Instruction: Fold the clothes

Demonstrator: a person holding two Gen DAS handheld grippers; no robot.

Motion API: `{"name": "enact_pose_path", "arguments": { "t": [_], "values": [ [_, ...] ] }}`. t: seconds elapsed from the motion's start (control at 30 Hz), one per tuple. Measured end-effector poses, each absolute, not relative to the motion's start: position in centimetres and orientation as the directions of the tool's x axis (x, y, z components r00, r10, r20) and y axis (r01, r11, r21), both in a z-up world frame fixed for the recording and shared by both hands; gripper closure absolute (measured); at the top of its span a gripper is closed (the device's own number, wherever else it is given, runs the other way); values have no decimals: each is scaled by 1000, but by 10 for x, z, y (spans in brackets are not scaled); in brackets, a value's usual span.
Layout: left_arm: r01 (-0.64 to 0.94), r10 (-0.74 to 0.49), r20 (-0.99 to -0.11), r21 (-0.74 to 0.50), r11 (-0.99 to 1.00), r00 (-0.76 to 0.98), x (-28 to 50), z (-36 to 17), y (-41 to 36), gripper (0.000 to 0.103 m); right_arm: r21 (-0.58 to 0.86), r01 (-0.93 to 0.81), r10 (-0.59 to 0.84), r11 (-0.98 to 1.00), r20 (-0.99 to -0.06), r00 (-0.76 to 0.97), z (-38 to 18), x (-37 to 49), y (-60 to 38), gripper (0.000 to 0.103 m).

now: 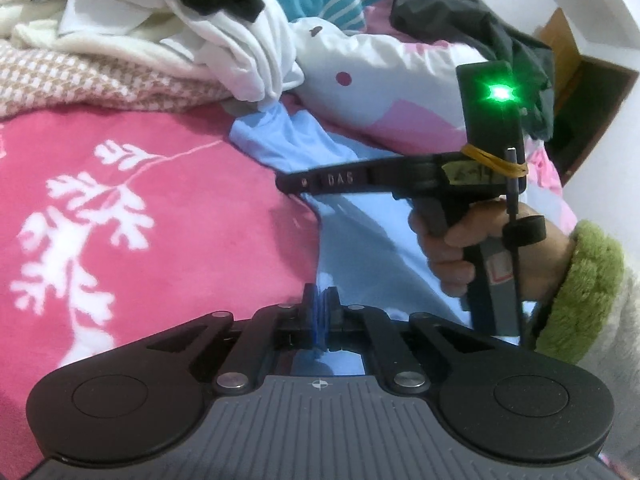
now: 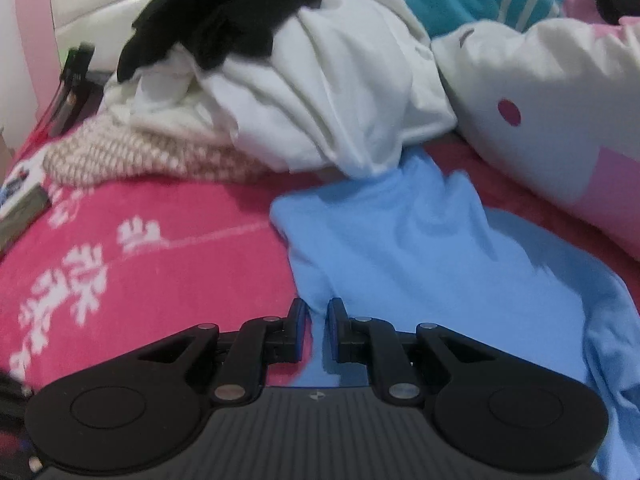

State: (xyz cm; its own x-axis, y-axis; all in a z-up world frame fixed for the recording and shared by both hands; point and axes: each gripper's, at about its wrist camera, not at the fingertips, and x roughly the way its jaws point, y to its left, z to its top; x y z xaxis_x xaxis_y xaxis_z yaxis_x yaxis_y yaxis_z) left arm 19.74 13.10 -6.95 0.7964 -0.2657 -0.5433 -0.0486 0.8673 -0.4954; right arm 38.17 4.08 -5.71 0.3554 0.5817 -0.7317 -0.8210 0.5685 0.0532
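A light blue garment (image 1: 288, 140) (image 2: 400, 260) lies rumpled on a pink blanket with white leaf print (image 1: 160, 200) (image 2: 160, 280). Its far end runs under a heap of clothes. My left gripper (image 1: 321, 312) is shut on the garment's near edge, its blue pads pressed together. My right gripper (image 2: 317, 326) has a raised fold of the same edge pinched in the narrow gap between its pads. In the left wrist view the right gripper (image 1: 286, 182) reaches in from the right, a hand (image 1: 452, 248) on its handle, and the cloth drapes down from its tip.
Behind the garment is a heap: white clothes (image 1: 240, 52) (image 2: 340, 100), a black piece (image 2: 240, 12) and a beige checked knit (image 1: 80, 80). A white and pink plush pillow (image 1: 380, 80) (image 2: 540, 120) lies to the right. Small items (image 2: 20, 200) sit at the blanket's left edge.
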Motion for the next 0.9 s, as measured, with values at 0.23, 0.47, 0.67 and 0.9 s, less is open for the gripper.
{"name": "enact_pose_path", "arguments": {
  "t": [0.23, 0.47, 0.67, 0.9],
  "values": [
    [-9, -274, -482, -506, 863, 833, 191, -57, 129, 72, 89, -750, 619, 655, -634, 465, -32, 411, 19, 90],
    [-38, -252, -518, -485, 874, 817, 200, -61, 126, 71, 25, -659, 473, 752, -717, 512, -60, 493, 53, 90],
    [-51, -251, -541, -482, 875, 803, 205, -70, 128, 71, 68, -635, 502, 769, -680, 535, -60, 528, 98, 90],
    [-66, -238, -522, -496, 866, 819, 200, -67, 135, 71, 56, -653, 526, 755, -647, 552, -35, 499, 77, 90]
  ]
}}
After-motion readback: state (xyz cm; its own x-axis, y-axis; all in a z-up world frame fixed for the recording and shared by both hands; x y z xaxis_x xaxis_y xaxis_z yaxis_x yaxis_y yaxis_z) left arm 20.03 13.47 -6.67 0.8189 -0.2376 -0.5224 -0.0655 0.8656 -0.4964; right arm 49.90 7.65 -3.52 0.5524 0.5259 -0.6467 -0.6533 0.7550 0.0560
